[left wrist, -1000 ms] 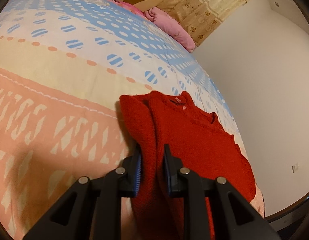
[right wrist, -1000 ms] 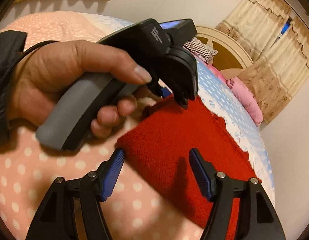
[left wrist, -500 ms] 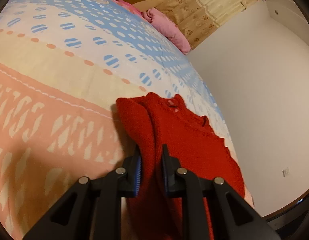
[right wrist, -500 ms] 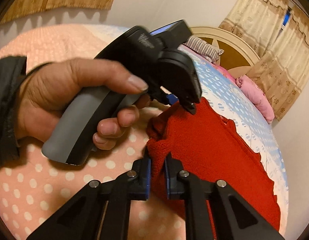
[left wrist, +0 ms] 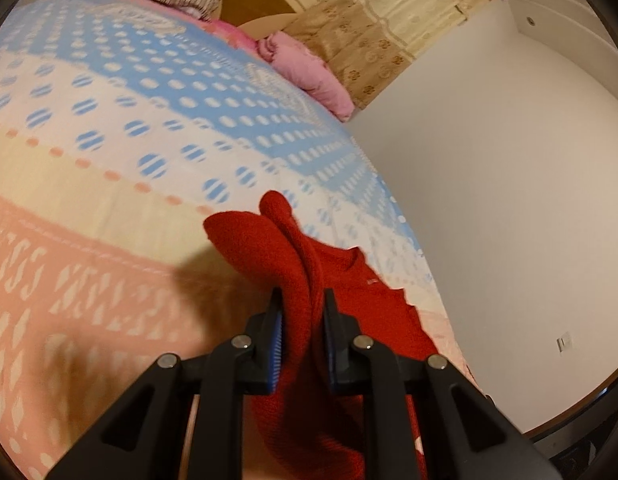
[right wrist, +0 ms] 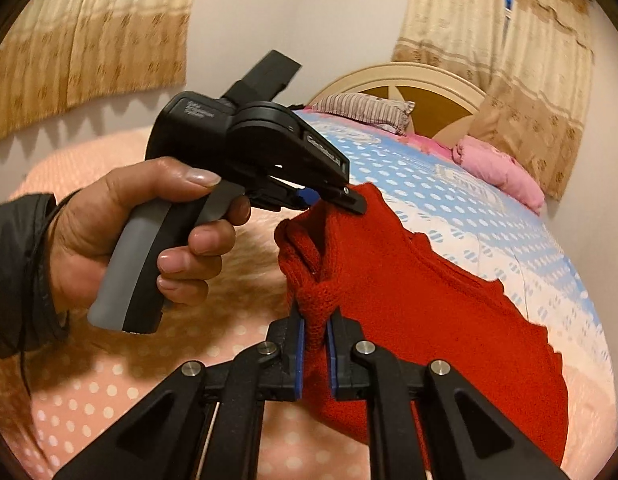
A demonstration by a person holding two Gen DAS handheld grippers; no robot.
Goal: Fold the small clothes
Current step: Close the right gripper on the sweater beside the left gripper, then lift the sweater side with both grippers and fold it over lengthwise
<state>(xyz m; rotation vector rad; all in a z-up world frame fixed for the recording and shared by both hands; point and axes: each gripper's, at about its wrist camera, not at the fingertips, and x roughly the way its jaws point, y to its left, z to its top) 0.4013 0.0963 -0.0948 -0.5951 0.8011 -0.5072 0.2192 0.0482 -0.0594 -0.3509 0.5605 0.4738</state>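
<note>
A small red knitted sweater (right wrist: 421,300) hangs lifted off the bed by its near edge. My right gripper (right wrist: 315,330) is shut on a bunched corner of it. My left gripper (left wrist: 301,312) is shut on another fold of the same red sweater (left wrist: 269,248). In the right wrist view the left gripper (right wrist: 329,200), held by a person's hand (right wrist: 121,236), bites the sweater's upper edge just beyond my right one. The far part of the sweater still rests on the bedspread (left wrist: 109,160).
The bedspread (right wrist: 469,208) is pink, cream and blue with dots. A striped pillow (right wrist: 369,112) and a pink bundle (left wrist: 309,76) lie by the headboard (right wrist: 421,96). Curtains (right wrist: 89,36) hang behind. The bed's right edge drops to a pale floor (left wrist: 509,200).
My right gripper went from open around the sweater's corner to shut on it. Both grippers then rose, lifting the near edge of the sweater off the bed.
</note>
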